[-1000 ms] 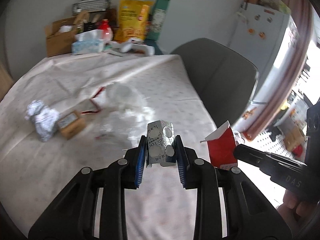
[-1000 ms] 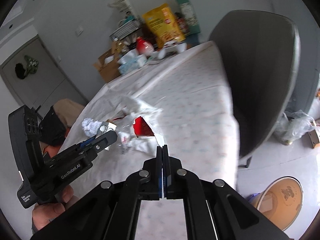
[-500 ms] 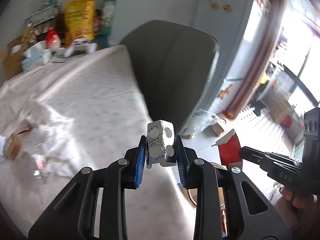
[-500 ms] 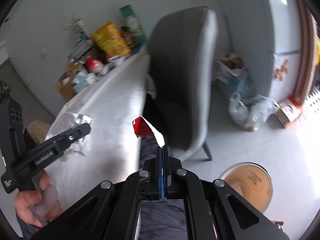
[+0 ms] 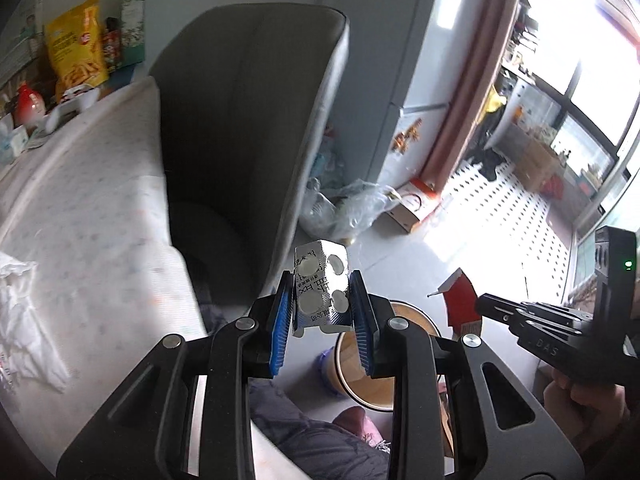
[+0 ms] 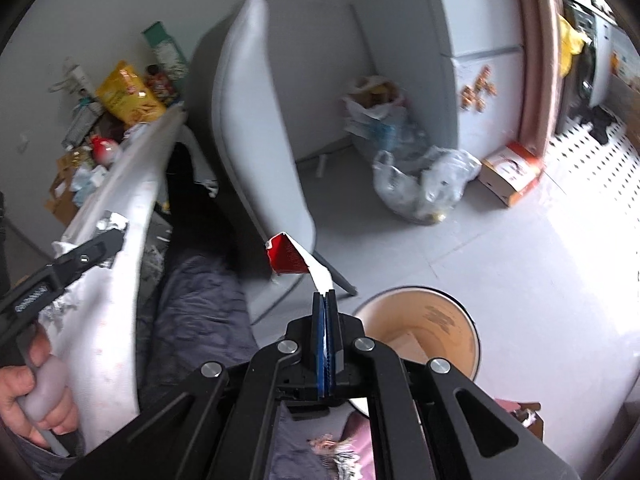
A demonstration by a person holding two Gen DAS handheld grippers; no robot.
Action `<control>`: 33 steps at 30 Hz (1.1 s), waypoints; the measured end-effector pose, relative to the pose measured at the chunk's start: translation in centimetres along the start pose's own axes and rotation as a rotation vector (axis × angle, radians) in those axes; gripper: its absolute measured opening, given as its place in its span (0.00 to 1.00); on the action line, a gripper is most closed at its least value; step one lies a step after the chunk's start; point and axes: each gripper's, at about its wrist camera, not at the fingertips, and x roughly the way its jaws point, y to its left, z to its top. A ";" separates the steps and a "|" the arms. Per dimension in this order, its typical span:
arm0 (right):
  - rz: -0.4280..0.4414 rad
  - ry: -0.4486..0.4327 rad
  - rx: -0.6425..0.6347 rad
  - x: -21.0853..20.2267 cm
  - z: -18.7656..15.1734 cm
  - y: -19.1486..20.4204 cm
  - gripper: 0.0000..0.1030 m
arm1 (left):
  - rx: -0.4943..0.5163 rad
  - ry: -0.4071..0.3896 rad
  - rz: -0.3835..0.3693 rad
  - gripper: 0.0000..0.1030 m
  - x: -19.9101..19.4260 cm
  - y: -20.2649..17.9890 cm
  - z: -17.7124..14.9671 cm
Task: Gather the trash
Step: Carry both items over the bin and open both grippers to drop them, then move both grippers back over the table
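Note:
My left gripper (image 5: 321,312) is shut on a folded silver blister pack (image 5: 320,290) and holds it in the air past the table edge, above the round tan bin (image 5: 376,376) on the floor. My right gripper (image 6: 325,300) is shut on a red and white wrapper (image 6: 294,258), held above and left of the same bin (image 6: 432,326). The right gripper with its wrapper (image 5: 460,304) also shows at the right of the left wrist view. The left gripper with the blister pack (image 6: 110,222) shows at the left of the right wrist view.
A grey chair (image 5: 248,120) stands beside the table with a white cloth (image 5: 80,208). Crumpled white trash (image 5: 20,320) lies on the table. Plastic bags (image 6: 424,184) and an orange box (image 6: 510,176) sit on the floor by the fridge (image 6: 480,40). Groceries (image 5: 76,48) crowd the table's far end.
Both grippers have swung right, away from the table top and out over the floor, with the blister pack and the wrapper still held. The bin has come into view below them.

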 end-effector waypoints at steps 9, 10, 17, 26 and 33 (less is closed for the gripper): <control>-0.083 -0.004 0.045 0.5 -1.6 -3.7 0.53 | 0.050 0.053 -0.028 0.28 2.2 -2.4 -0.4; -0.092 -0.011 0.048 0.2 -1.6 -4.1 0.52 | 0.060 0.063 -0.037 0.28 2.6 -2.9 -0.5; -0.165 -0.071 0.099 -3.0 -1.2 -7.3 0.62 | 0.105 0.127 -0.096 0.28 5.1 -6.1 -1.3; -0.204 -0.129 0.172 -5.9 -1.4 -10.4 0.64 | 0.181 0.177 -0.194 0.37 7.5 -11.7 -1.5; -0.192 -0.141 0.186 -6.5 -1.8 -10.7 0.64 | 0.162 0.128 -0.185 0.92 6.3 -11.5 -0.9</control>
